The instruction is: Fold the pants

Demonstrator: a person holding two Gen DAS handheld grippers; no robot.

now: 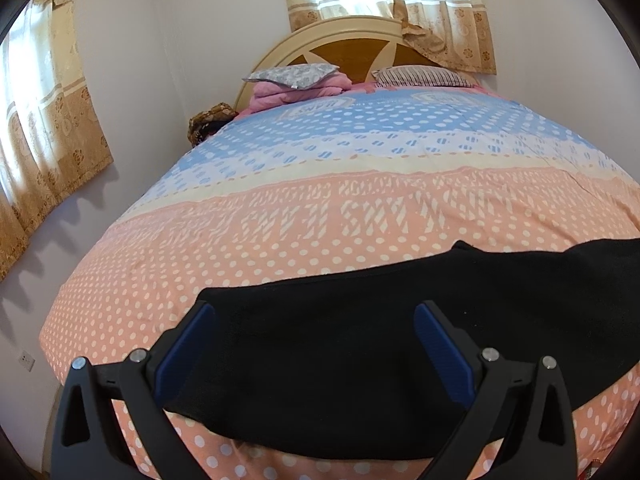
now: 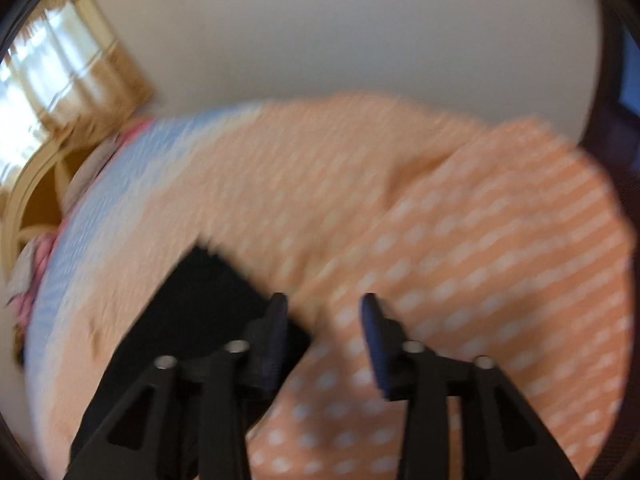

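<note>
We see the black pants (image 1: 360, 360) lying flat on the near part of the bed, on a bedspread (image 1: 320, 208) that is peach with white dots near us and blue with white dots farther away. In the left wrist view the pants form a wide dark band that runs from the near left up toward the right edge. Our left claw (image 1: 316, 316) is above this cloth with its two blue pads (image 1: 188, 352) spread wide; the fabric is seen between them, but the pads do not press on it and nothing is pinched. In the right wrist view, which is blurred, one folded end of the pants (image 2: 216, 304) lies at the left, with its corner under the left finger. Our right claw (image 2: 325, 300) is partly spread, and between its fingertips we see only the dotted bedspread (image 2: 460, 260); it holds nothing. At the far end of the bed we see a rounded headboard (image 1: 340, 44) in cream and wood, a grey pillow (image 1: 292, 74) on a folded pink blanket (image 1: 296, 94), and a striped pillow (image 1: 424, 76) to the right. Beige flowered curtains (image 1: 392, 8) hang on the window behind the headboard and also at the left wall.
</note>
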